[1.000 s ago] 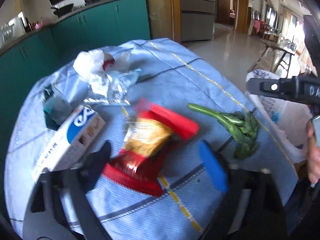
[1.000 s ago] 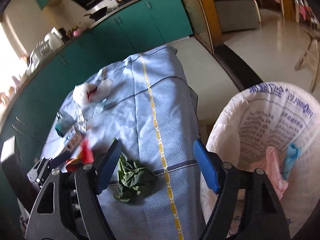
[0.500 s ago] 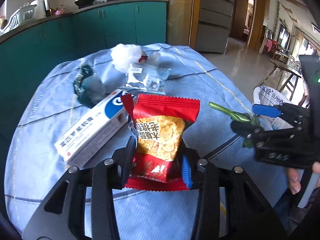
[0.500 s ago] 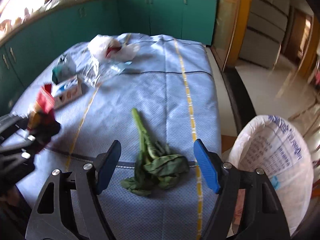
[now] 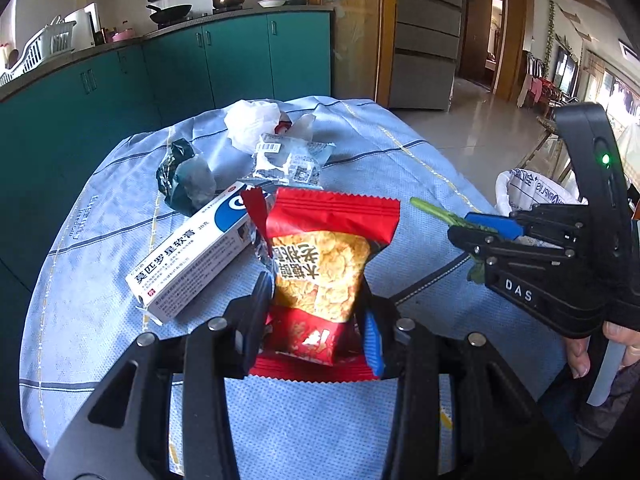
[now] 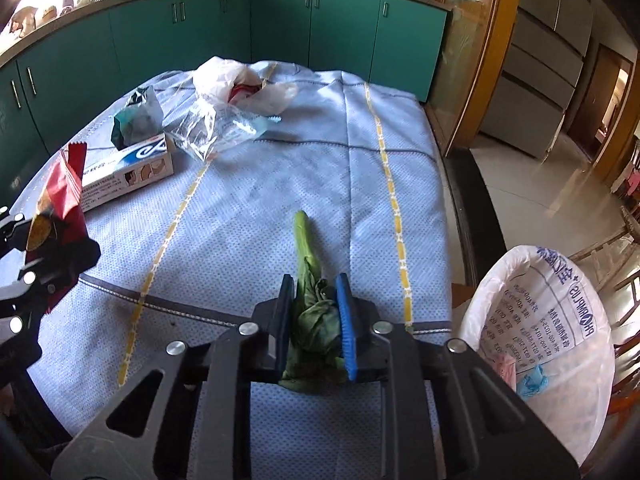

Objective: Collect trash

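Note:
My left gripper (image 5: 316, 320) is shut on a red and yellow snack packet (image 5: 324, 264), which stands upright between the pads just above the blue tablecloth (image 5: 100, 320). My right gripper (image 6: 314, 320) is shut on the leafy end of a green vegetable (image 6: 310, 280); its pale stalk points away across the cloth. In the left wrist view the right gripper (image 5: 476, 232) shows from the side at the table's right edge, and the stalk (image 5: 430, 208) pokes out past it. In the right wrist view the left gripper with the snack packet (image 6: 60, 196) sits at the far left.
A white and blue carton (image 5: 192, 256), a dark green wrapper (image 5: 186, 180), a clear plastic wrapper (image 5: 288, 160) and a white plastic bag (image 5: 252, 124) lie farther back on the cloth. A white-lined bin (image 6: 552, 320) stands beside the table's right edge. Teal cabinets (image 6: 200, 32) run behind.
The left gripper closed on the snack packet and stood it upright. The right gripper swung over from the bin to the vegetable and closed on its leaves.

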A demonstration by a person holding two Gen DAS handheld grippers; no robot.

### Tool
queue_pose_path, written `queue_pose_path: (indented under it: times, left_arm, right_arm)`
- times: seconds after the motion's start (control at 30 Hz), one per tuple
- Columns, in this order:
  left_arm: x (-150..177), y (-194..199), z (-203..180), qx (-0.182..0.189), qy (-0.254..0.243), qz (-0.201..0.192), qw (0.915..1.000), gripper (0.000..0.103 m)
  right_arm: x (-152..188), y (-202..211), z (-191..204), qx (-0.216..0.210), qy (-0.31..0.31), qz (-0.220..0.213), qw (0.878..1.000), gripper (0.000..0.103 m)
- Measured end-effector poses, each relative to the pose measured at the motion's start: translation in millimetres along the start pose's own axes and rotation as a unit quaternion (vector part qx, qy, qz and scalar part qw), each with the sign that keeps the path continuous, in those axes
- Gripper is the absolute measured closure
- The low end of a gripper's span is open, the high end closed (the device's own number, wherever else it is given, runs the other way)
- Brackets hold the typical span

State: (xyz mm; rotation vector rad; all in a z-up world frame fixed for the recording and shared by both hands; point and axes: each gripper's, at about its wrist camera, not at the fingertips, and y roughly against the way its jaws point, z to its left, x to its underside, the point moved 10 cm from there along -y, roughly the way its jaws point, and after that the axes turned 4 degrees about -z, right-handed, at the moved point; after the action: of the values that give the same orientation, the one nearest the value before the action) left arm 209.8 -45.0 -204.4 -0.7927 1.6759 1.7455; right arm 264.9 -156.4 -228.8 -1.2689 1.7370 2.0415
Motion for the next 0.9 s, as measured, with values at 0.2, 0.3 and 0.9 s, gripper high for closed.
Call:
queue_pose_path:
  times: [0.2, 0.3, 0.9]
  left_arm:
    - [-3.5, 4.4, -4.9, 0.004, 0.002, -0.007, 1.0000, 0.061]
    - [-6.8, 7.8, -5.8, 0.009, 0.010, -0.014, 0.9998, 0.061]
    - [-48.4, -17.1, -143.9, 0.159, -0.030, 0.009, 0.9868, 0.061]
  right_arm:
    - [-9.3, 11.4, -8.7, 0.001, -0.020, -0.027, 0.999, 0.081]
    - [-14.6, 17.7, -16.7, 0.011, -0.029, -0.042, 0.999, 0.081]
    - [64.2, 75.8, -244.9, 0.223, -0.313, -0.033, 0.923, 0.081]
